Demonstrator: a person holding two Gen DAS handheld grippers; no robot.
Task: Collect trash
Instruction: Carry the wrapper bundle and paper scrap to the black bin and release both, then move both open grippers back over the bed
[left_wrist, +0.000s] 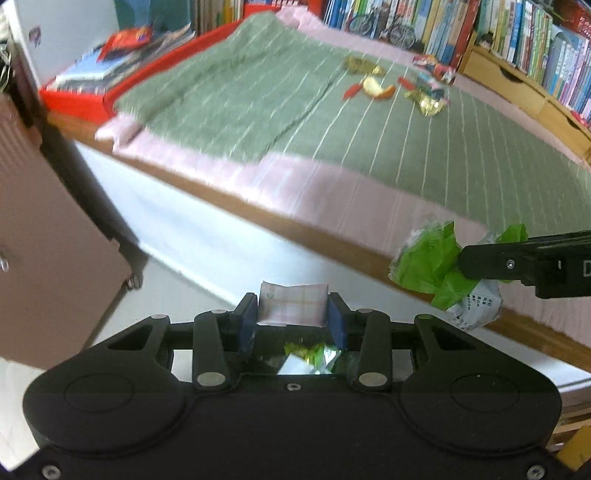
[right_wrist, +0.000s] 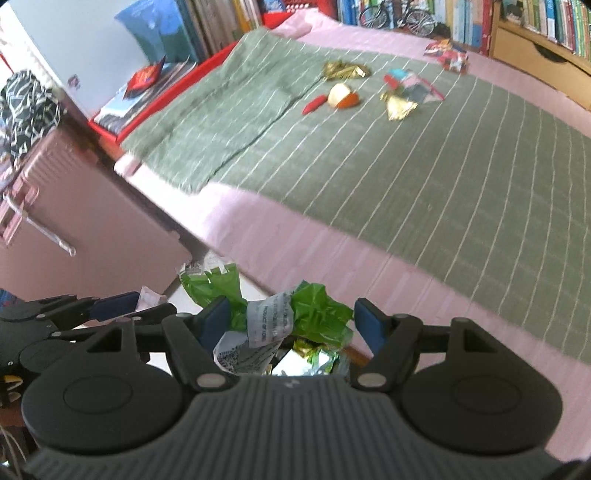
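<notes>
While both grippers hang off the bed's edge, each one carries a piece of trash.
Left gripper (left_wrist: 291, 314) pinches a small pale wrapper (left_wrist: 292, 304), faintly checked in pink, flat and squared, stretched straight across between the two blue pads (left_wrist: 246, 320) and touching both. Right gripper (right_wrist: 290, 323) has a crumpled green bag (right_wrist: 317, 314) with a white printed patch, bunched and twisted; it sits between the blue fingers (right_wrist: 216, 321), pressed against the left one, while a gap shows beside the right one, so the jaws look partly spread around it. Back on the green striped blanket (left_wrist: 424, 147), well apart from both grippers, lie gold foil (left_wrist: 360, 64), an apple slice (left_wrist: 376, 88) and more bright wrappers (left_wrist: 432, 68) in a loose cluster.
</notes>
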